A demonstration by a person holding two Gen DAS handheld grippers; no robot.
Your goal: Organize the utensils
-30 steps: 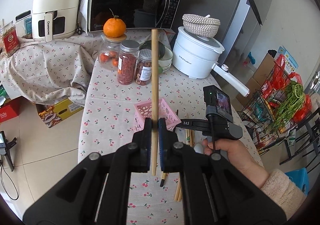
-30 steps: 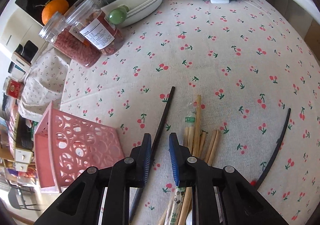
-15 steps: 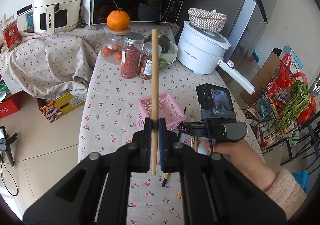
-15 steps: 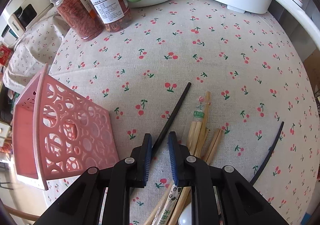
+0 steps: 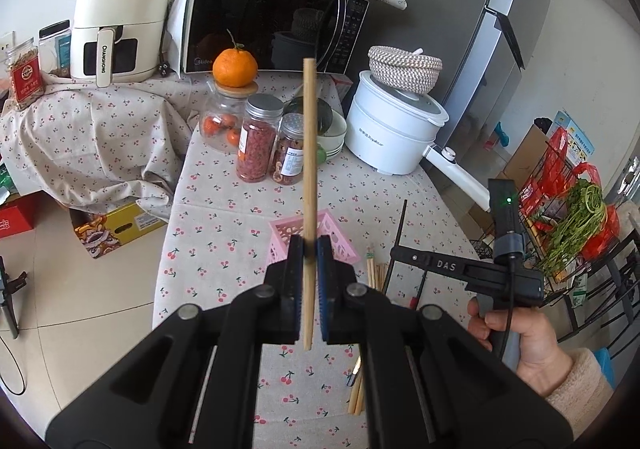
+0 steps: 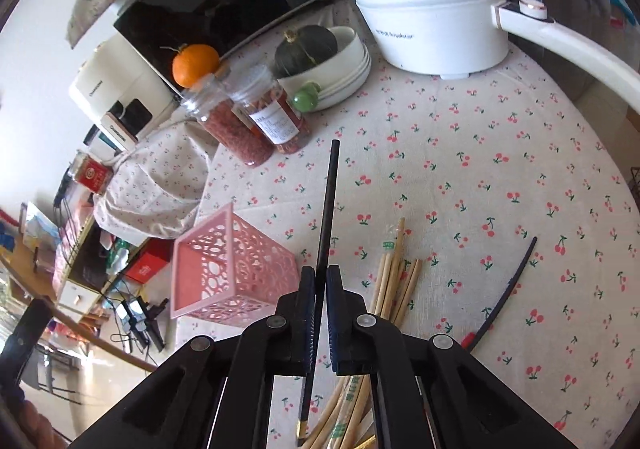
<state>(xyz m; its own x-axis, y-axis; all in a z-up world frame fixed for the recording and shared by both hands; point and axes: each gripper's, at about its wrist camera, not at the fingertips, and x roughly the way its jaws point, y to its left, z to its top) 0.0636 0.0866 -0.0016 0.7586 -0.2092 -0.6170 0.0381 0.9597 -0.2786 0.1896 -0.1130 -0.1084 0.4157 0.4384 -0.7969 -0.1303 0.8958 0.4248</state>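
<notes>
The right gripper (image 6: 318, 281) has closed its fingers (image 6: 306, 289) on the black chopstick (image 6: 327, 205) and lifted it off the surface (image 6: 500, 153), clear of the wooden chopsticks (image 6: 394, 277).

right-wrist view: bare worktop (image 6: 500, 169) centre-right, passable. obstacles: pink basket (image 6: 228, 269) lower left, jars (image 6: 248, 125) upper left, white pot (image 6: 432, 9) top, chopstick pile (image 6: 396, 273) centre.

The left gripper (image 5: 310, 249) hides most of the pink basket (image 5: 280, 233), and the wooden chopsticks (image 6: 394, 277) run out of sight under the right gripper (image 6: 318, 277).
</notes>
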